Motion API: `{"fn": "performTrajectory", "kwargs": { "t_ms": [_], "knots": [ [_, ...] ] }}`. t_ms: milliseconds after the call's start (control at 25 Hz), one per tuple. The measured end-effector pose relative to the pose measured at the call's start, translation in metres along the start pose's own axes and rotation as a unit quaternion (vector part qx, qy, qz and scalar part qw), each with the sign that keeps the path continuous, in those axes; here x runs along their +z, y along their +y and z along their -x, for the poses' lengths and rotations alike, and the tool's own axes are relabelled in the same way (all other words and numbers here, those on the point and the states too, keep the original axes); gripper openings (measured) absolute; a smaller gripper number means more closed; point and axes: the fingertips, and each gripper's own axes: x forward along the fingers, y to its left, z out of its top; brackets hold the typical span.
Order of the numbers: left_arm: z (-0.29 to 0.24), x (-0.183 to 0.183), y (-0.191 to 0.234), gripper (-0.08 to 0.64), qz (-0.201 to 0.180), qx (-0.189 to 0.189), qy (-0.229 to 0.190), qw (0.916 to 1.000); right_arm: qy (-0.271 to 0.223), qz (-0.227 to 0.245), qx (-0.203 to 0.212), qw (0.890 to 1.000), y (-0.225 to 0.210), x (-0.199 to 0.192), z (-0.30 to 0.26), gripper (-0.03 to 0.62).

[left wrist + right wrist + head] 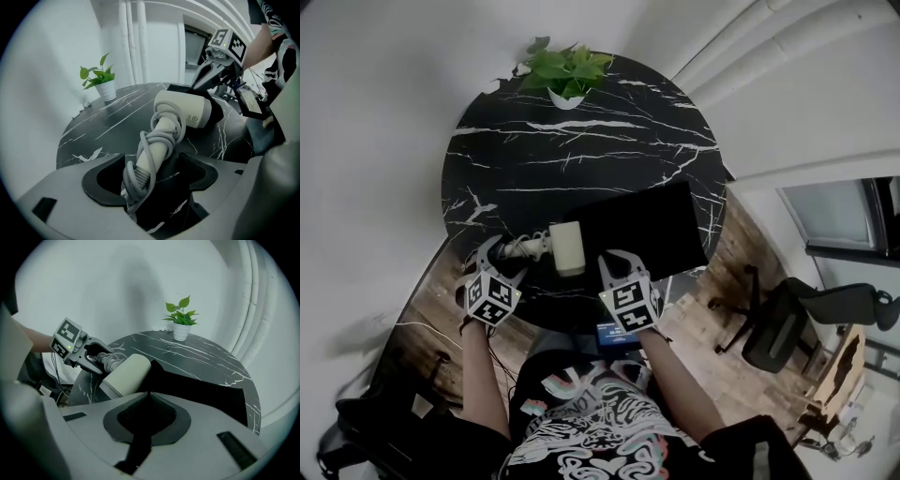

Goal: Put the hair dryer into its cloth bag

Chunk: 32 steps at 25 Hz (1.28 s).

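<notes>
1. Now the dryer (567,248) lies on the table (581,150), its head just beside the bag's (647,230) edge.
2. Left gripper (150,174) gapes wide around the corded handle; close it firmly.
3. Right gripper (149,395) is pinched shut on the bag's edge; lift it, then slide the dryer in.

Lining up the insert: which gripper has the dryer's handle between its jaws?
The left gripper: its jaws wide apart around the cord-wrapped handle of the hair dryer. The right gripper is shut on the cloth bag.
</notes>
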Motion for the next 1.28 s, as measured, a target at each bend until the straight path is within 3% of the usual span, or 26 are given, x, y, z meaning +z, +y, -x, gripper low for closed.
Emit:
{"fn": "performTrajectory", "kwargs": {
  "t_ms": [120, 200, 440, 560, 920, 1280],
  "knots": [
    [0.001, 0.000, 0.003, 0.354, 0.001, 0.003, 0.001, 1.0000, -0.017, 0.011, -0.010, 1.000, -0.001, 0.006, 0.008, 0.025],
    [0.001, 0.000, 0.006, 0.285, -0.002, 0.001, 0.004, 1.0000, -0.024, 0.009, -0.014, 1.000, -0.002, 0.007, 0.012, 0.025],
    [0.011, -0.002, -0.008, 0.235, -0.031, -0.034, 0.006, 0.9989, -0.029, 0.013, -0.014, 0.999, 0.000, 0.010, 0.019, 0.025],
    [0.017, -0.001, -0.022, 0.187, -0.016, -0.052, -0.015, 0.9984, -0.035, 0.010, -0.013, 0.999, 0.000, 0.012, 0.021, 0.025],
    [0.033, 0.016, -0.033, 0.176, 0.001, -0.044, -0.078, 0.9959, -0.046, -0.018, -0.020, 0.999, -0.007, 0.015, 0.027, 0.025],
    [0.054, 0.039, -0.034, 0.158, 0.006, -0.061, -0.124, 0.9904, -0.056, -0.022, -0.031, 0.998, -0.014, 0.019, 0.032, 0.025]
  ]
}}
